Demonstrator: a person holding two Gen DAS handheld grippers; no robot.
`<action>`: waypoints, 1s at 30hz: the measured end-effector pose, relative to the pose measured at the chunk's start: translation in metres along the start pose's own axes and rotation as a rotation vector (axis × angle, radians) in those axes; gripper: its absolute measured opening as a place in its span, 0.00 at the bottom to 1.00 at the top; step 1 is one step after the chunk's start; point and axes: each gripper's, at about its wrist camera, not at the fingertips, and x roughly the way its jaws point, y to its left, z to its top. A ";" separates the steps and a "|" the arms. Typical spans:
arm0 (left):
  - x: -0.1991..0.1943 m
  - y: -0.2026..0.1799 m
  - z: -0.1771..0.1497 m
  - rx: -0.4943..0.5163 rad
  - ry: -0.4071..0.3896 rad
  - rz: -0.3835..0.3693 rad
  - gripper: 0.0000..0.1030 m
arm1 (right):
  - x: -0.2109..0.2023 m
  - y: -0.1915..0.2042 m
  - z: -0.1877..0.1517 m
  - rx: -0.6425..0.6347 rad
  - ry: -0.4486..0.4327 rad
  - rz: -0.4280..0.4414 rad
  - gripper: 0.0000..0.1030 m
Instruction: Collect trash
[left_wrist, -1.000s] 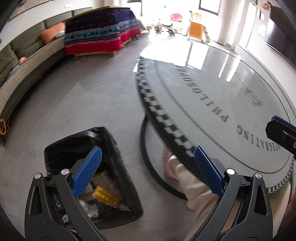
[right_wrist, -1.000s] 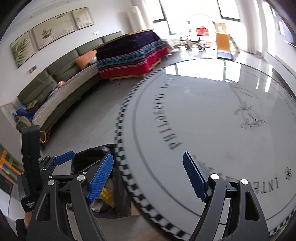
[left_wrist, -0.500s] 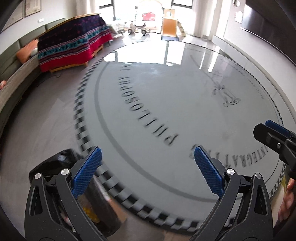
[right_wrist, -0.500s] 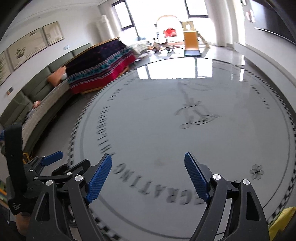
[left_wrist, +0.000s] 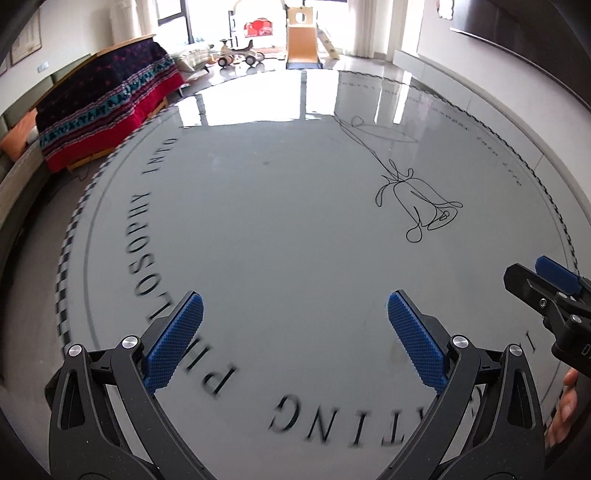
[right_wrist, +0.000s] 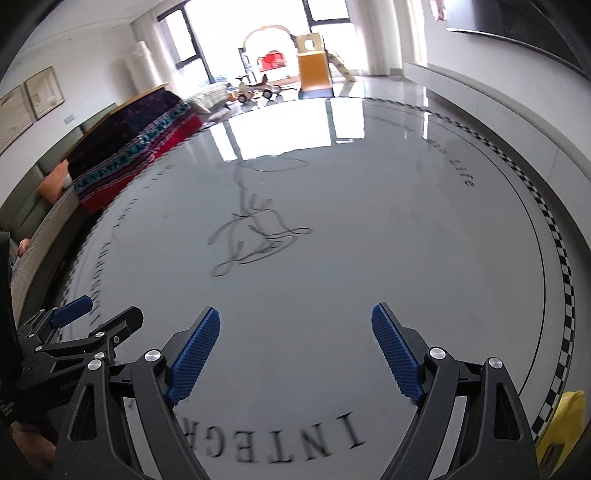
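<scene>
Both grippers hover over a big round grey table (left_wrist: 288, 206) with printed lettering and a bell drawing. My left gripper (left_wrist: 293, 326) stands open, nothing between its blue pads. My right gripper (right_wrist: 295, 341) is open too, its jaws still opening, with only bare tabletop (right_wrist: 332, 240) between them. In the left wrist view the right gripper's tip (left_wrist: 543, 280) shows at the right edge. The left gripper (right_wrist: 85, 325) appears at the lower left of the right wrist view. A yellow object (right_wrist: 565, 424) lies beyond the table's near right rim. No trash lies on the table, and the bin is out of view.
A bench with a dark red patterned blanket (left_wrist: 103, 107) stands left of the table, beside a long sofa (right_wrist: 40, 210). Toys and a small wooden slide (left_wrist: 303, 44) sit by the bright windows at the back. A checkered band (right_wrist: 565, 295) marks the table rim.
Both views have swung right, from the black bin on the floor beside the table onto the tabletop. The bin has left both views. The right gripper's pads stand a little wider apart.
</scene>
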 end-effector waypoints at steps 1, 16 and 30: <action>0.003 -0.002 0.001 0.004 0.000 -0.002 0.94 | 0.003 -0.002 0.000 0.002 0.002 -0.005 0.82; 0.027 0.004 0.003 -0.021 0.017 0.020 0.94 | 0.032 -0.002 0.007 -0.016 0.004 -0.104 0.83; 0.027 0.004 0.003 -0.025 0.016 0.020 0.94 | 0.044 0.015 0.007 -0.108 0.059 -0.164 0.97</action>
